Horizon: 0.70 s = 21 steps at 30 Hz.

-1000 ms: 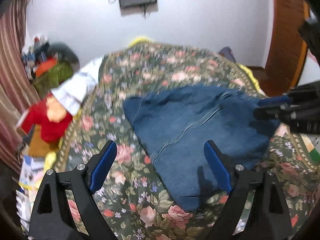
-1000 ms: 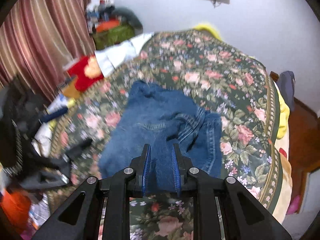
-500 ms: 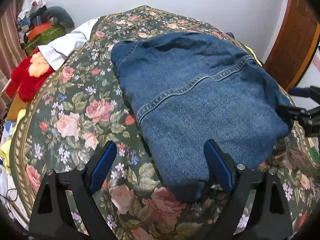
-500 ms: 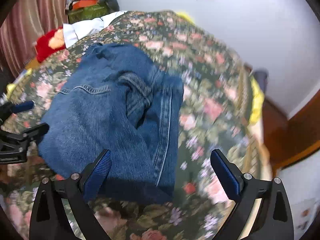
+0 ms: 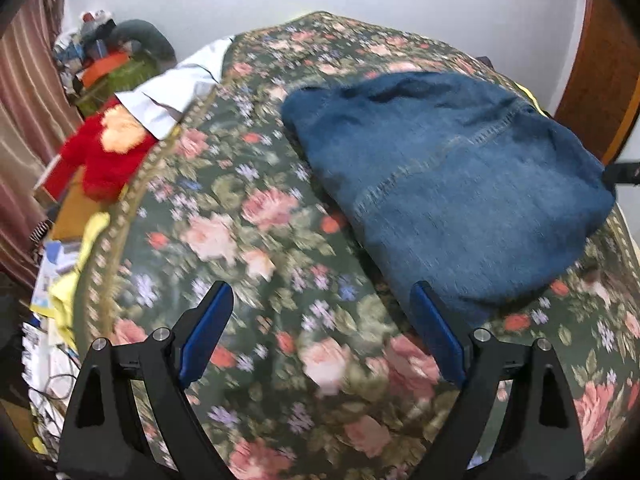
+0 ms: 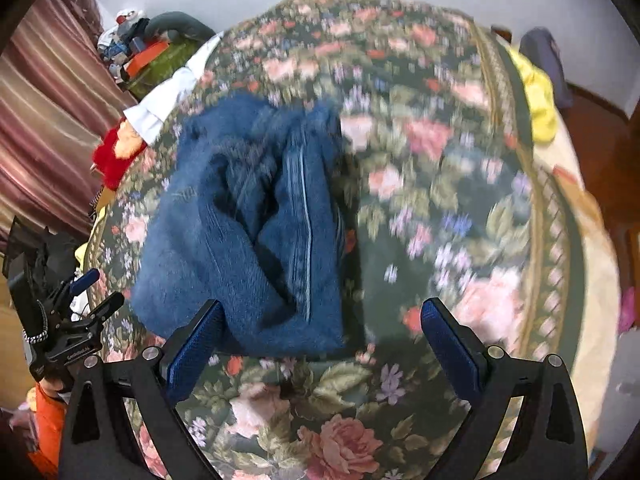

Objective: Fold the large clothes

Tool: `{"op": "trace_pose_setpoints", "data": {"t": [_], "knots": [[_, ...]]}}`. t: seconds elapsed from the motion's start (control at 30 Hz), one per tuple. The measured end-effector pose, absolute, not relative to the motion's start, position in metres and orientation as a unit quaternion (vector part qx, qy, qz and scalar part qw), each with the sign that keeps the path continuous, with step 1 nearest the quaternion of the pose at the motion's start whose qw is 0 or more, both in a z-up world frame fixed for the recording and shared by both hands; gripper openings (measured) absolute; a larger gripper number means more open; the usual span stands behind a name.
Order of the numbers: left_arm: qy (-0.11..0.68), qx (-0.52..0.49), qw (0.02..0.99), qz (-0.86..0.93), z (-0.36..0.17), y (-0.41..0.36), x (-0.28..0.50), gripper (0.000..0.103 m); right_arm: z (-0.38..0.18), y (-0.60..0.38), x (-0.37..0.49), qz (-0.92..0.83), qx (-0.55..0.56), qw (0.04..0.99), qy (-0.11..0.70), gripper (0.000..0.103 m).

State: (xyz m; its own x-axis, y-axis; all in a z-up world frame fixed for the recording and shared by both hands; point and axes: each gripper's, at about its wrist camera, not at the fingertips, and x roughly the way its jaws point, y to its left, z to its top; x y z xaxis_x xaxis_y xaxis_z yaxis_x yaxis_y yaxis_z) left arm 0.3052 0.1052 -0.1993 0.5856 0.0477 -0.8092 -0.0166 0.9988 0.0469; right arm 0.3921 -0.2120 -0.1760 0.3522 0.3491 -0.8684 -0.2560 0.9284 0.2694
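a folded pair of blue denim jeans lies in a thick bundle on top of a bed covered with a dark green floral bedspread. from our right wrist view the jeans show layered folds with a pale seam running down the uppermost flap, and the bundle sits left of the middle of the bed, with the bedspread bare to its right.

our left claw hangs above the bedspread just beside the near edge of the jeans, its blue-padded fingers spread wide with nothing between them. our right claw is likewise spread wide and holds nothing; its left finger overlaps the near corner of the jeans in the view, but we cannot tell whether it touches the cloth. in the right wrist view the left claw appears at the far left, off the bed's edge.

beyond the bed's left side we see a red and orange plush toy, a white cloth draped at the bed's corner, a pile of clutter with orange and green items, and striped maroon curtains. yellow fabric hangs off the bed's right edge. a white wall stands behind, with a brown wooden door at the right. both views are partly blurred.
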Motion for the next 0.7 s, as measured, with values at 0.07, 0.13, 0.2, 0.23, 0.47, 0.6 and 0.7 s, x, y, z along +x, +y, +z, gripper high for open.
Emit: {"op": "trace_pose_setpoints", "data": {"t": [0.07, 0.13, 0.2, 0.23, 0.47, 0.6, 0.7], "knots": [[0.447, 0.017, 0.894, 0.022, -0.195, 0.105, 0.312, 0.091, -0.160, -0.207, 0.401, 0.193, 0.046, 0.832, 0.519, 0.098], [0.442, 0.006, 0.897, 0.017, -0.190, 0.105, 0.321, 0.091, -0.151, -0.198, 0.414, 0.201, 0.055, 0.833, 0.513, 0.098], [0.443, -0.018, 0.896, 0.001, -0.187, 0.105, 0.331, 0.091, -0.149, -0.185, 0.429, 0.208, 0.054, 0.828, 0.518, 0.098], [0.445, -0.032, 0.895, -0.009, -0.187, 0.106, 0.336, 0.091, -0.150, -0.177, 0.437, 0.217, 0.050, 0.822, 0.524, 0.098], [0.506, -0.160, 0.845, -0.067, -0.219, 0.115, 0.391, 0.091, -0.195, -0.160, 0.474, 0.229, 0.048, 0.768, 0.597, 0.098], [0.521, -0.222, 0.819, -0.089, -0.245, 0.122, 0.410, 0.096, -0.222, -0.166, 0.487, 0.253, 0.070, 0.734, 0.627, 0.102], [0.529, -0.263, 0.801, -0.097, -0.261, 0.128, 0.423, 0.102, -0.239, -0.170, 0.495, 0.274, 0.095, 0.712, 0.639, 0.103]]}}
